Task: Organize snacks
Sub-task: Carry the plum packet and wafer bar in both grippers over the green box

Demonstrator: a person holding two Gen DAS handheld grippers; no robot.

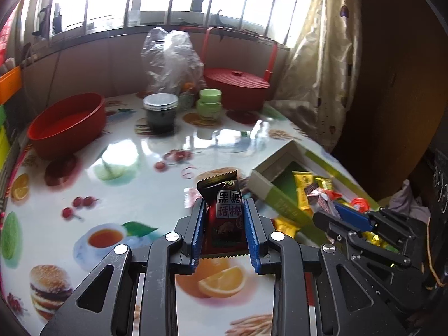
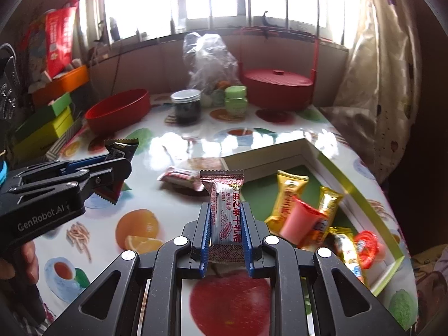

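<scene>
Up above the fruit-patterned table (image 1: 117, 145), a dark candy packet (image 1: 226, 215) sits clamped in the left gripper (image 1: 224, 229), while the right gripper (image 2: 226, 231) pinches a pale nougat packet (image 2: 224, 221) beside the green box (image 2: 364, 196) of wrapped snacks (image 2: 291, 198).

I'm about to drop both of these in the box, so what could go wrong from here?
1. The left gripper pinches the dark snack packet only by its side edges; the slick wrapper might slip out over the glossy table.
2. The green box already holds several loose candies, so the red-and-white packet in the right gripper could land on top and slide off.
3. Both grippers are close together and may bump near the box.
</scene>
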